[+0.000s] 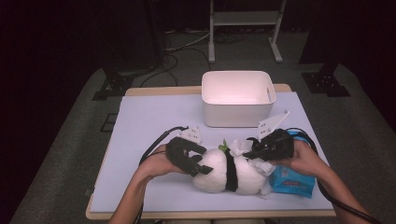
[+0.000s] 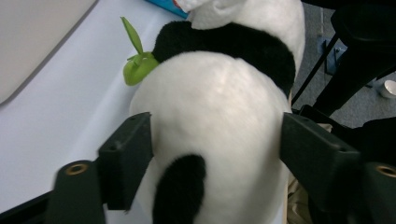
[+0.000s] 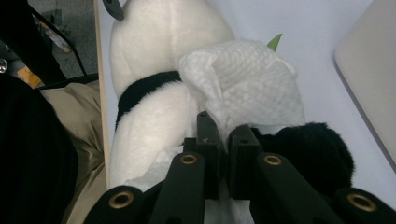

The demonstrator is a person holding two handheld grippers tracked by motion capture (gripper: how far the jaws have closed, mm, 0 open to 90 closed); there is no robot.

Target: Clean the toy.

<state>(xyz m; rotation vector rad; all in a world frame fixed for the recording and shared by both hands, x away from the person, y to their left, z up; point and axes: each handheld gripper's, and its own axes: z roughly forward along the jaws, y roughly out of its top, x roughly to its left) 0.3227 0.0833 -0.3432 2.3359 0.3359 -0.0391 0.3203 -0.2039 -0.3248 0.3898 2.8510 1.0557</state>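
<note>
Wiping of the plush panda point(image 1: 229, 175) was in hand: right tool point(image 1: 254, 150) pinched a white wipe point(image 3: 247, 74), left tool point(image 1: 198, 167) straddled the body, jaws parted; next, firmer bracing.

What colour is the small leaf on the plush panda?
Light green leaf, clearest in the left gripper view.

A: Light falls from above on the table point(image 1: 154, 116); the room around it is nearly black, and the white bin point(image 1: 237, 97) glows, slightly overexposed.

B: The high view is soft and grainy. Both gripper views are sharper, with close black jaws slightly blurred.
</note>
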